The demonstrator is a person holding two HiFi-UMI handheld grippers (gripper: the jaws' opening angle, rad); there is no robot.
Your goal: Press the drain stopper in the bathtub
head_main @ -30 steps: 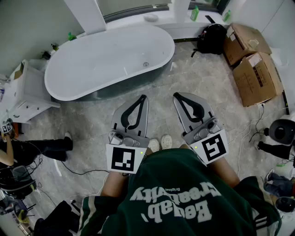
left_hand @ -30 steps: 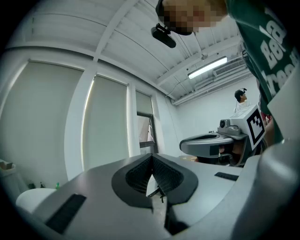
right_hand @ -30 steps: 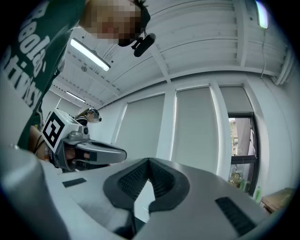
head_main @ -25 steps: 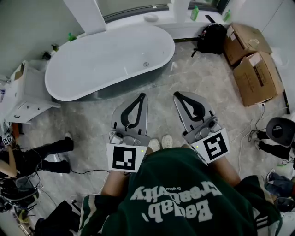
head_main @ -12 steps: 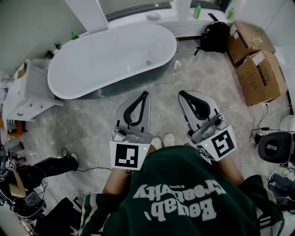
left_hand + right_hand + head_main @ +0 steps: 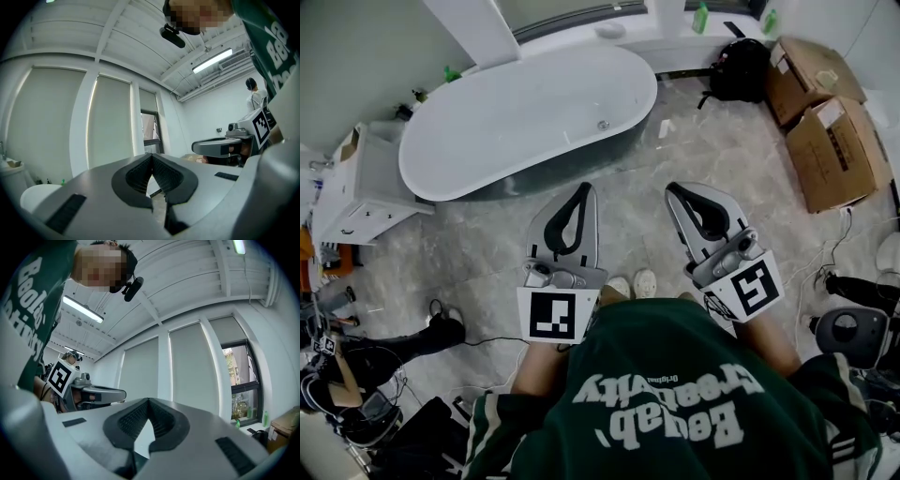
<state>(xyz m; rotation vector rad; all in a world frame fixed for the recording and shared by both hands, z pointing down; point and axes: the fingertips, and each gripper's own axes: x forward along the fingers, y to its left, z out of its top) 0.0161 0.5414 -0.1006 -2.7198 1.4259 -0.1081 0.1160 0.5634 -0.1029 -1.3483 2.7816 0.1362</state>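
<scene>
My left gripper (image 6: 584, 189) and right gripper (image 6: 674, 191), fingers together and empty, hang well short of the bathtub (image 6: 506, 127); I judge its small drain stopper (image 6: 603, 125) rigid and slick, best pressed dead centre.

Bathtub (image 6: 497, 127): white, oval, freestanding, lying diagonally across the upper left to upper centre of the head view. Drain stopper (image 6: 603, 125): small round metallic disc on the tub floor, near its right end.
</scene>
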